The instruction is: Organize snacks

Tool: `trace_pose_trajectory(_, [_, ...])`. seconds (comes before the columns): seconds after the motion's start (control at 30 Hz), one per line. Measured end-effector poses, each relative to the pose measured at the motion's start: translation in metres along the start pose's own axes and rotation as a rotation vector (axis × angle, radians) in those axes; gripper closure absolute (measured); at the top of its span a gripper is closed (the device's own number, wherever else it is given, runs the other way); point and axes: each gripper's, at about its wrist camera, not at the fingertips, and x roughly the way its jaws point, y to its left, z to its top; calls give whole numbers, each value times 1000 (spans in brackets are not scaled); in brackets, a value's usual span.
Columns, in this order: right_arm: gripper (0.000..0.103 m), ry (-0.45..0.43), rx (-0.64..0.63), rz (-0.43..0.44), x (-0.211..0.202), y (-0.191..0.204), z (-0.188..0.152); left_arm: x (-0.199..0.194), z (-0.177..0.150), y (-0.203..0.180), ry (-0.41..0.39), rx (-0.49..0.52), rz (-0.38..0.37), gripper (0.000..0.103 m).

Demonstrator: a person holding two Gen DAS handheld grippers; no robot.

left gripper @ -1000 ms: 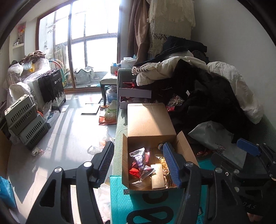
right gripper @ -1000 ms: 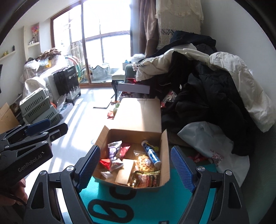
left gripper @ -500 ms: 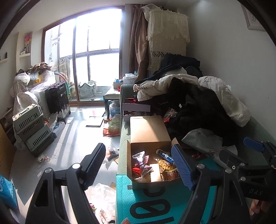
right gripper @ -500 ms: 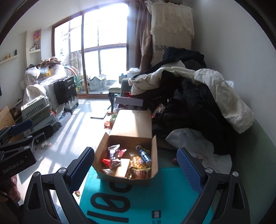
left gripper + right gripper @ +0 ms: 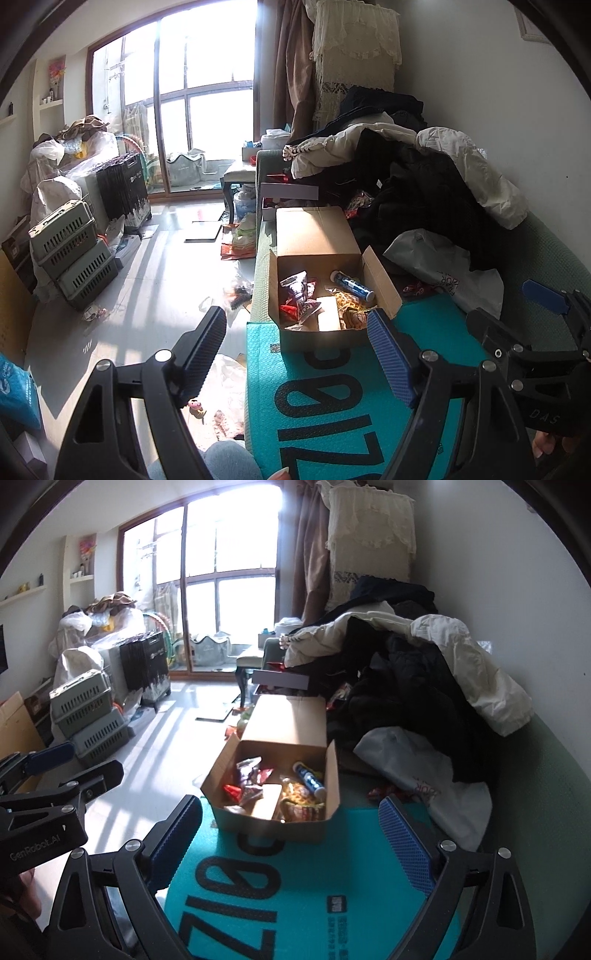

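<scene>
Both grippers farther from box (image 5: 271, 821)

Matt cardboard box (image 5: 266, 823), glossy foil snack packets (image 5: 249, 775)

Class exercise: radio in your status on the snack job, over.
Left gripper and right gripper open, empty, short of the box. Cardboard box open on teal mat, snacks inside. White plastic bag beside it; approach looks clear.

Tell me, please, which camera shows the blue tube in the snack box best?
The right wrist view: the blue tube lies unobstructed against the cardboard box wall. The left wrist view also shows it, slightly farther off.
</scene>
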Motion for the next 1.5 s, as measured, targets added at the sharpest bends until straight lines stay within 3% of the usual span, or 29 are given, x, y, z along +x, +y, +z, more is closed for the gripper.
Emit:
trace_pose_trajectory(0.37, [5,69,8,39,3,-2,-30,8,-28,-5,73,-19,1,25])
trace_pose_trajectory(0.93, [5,107,15,54,8,-3,-38,13,-37,-3,130,-57,-26,25])
trace_pose_trajectory(1.5, [5,138,27,47,12,-12,-41,13,-38,-11,125,-37,-24,25])
